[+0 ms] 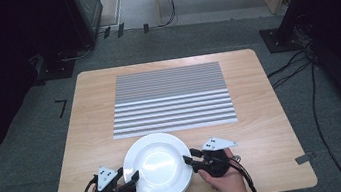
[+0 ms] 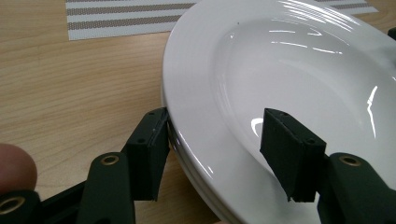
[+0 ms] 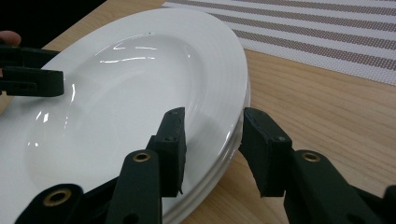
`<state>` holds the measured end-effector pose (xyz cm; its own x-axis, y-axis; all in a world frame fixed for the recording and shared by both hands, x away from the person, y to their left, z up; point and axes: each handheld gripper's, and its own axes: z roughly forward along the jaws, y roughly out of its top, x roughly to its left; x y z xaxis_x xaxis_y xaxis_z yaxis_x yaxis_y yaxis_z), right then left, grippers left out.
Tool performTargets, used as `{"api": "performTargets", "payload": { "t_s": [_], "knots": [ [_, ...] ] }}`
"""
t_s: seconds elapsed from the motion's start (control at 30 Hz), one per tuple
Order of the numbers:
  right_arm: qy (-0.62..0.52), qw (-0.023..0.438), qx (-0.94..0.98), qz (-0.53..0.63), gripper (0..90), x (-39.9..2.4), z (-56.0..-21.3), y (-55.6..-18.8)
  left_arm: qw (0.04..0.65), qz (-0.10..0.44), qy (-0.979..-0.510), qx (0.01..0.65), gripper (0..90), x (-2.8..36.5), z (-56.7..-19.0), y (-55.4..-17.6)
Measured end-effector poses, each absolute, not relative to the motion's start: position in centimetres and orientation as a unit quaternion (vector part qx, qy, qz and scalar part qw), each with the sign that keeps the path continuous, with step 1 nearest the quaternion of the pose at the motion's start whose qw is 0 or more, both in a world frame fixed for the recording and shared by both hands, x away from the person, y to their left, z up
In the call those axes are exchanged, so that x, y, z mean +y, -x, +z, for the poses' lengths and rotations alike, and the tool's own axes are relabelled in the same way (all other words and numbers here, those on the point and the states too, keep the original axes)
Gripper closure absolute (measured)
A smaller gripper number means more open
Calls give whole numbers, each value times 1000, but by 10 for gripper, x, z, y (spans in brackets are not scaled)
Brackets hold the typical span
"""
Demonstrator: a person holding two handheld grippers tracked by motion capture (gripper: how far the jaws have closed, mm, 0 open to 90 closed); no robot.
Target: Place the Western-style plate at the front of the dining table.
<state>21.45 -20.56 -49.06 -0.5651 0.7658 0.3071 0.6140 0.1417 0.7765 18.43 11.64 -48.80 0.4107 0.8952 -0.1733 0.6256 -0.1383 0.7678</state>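
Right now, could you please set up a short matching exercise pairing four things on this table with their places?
Things:
1. plates
2. striped mat
3. left gripper
4. right gripper

Places:
A. far half of the table
B. at the stack's right rim
C. near edge, between the two grippers
D. at the stack's left rim

Pairs: 1-C, 2-A, 3-D, 4-B

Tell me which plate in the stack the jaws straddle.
The top plate: each gripper has one jaw over its rim and one outside, while the lower plates sit beneath.
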Motion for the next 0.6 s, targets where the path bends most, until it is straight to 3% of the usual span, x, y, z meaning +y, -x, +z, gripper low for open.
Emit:
{"api": "performTargets", "payload": {
  "t_s": [0.37, 0.6],
  "knots": [
    [-453, 51, 747, 484, 702, -217, -491, -218, 403, 165, -737, 517, 456, 118, -489, -185],
    [-461, 39, 743, 484, 698, -217, -492, -219, 404, 166, -737, 516, 458, 118, -490, -185]
  ]
}}
